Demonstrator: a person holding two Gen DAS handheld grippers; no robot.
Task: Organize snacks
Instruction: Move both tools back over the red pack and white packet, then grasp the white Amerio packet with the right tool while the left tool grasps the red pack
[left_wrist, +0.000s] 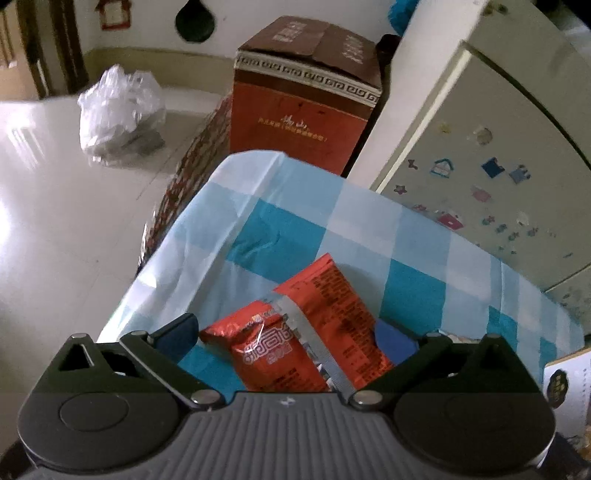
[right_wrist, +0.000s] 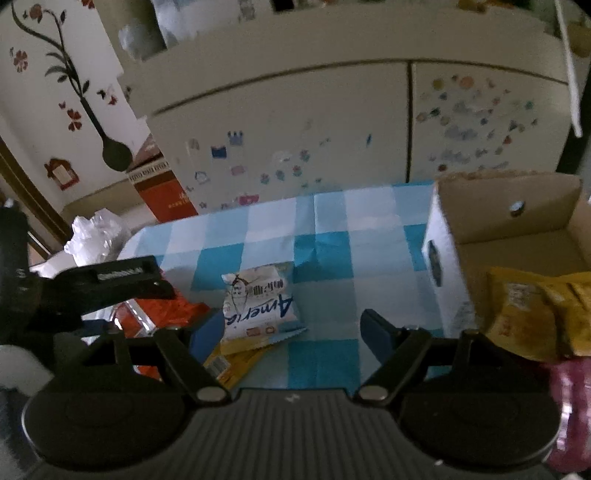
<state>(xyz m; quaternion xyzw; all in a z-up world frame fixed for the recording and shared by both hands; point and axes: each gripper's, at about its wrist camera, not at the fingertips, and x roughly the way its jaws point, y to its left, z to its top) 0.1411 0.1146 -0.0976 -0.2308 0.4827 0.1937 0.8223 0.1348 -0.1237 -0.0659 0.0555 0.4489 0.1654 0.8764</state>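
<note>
On the blue-checked tablecloth (left_wrist: 295, 229), at twelve o'clock from my left gripper (left_wrist: 291, 339), lie two orange-red snack packets (left_wrist: 325, 317), one overlapping the other. My left jaws are spread wide on either side of them and nothing is pinched, so I read this as lining up a grasp, not a hold. The packets lie flat and loose, which I judge lets one finger slide under an edge.

In the right wrist view my right gripper (right_wrist: 291, 332) is also released, its blue pads well apart over bare cloth. At eleven o'clock from it rests a white snack bag (right_wrist: 258, 302) with blue lettering, lying partly on a yellow packet (right_wrist: 236, 354). At two o'clock stands an open cardboard box (right_wrist: 517, 229), with yellow snack bags (right_wrist: 535, 314) heaped at its near edge; I take the box as the place where the snacks are gathered, since its open top faces me. At nine o'clock I see the left gripper's dark body over the orange-red packets. A sticker-covered cabinet (right_wrist: 295, 125) stands behind the table.
</note>
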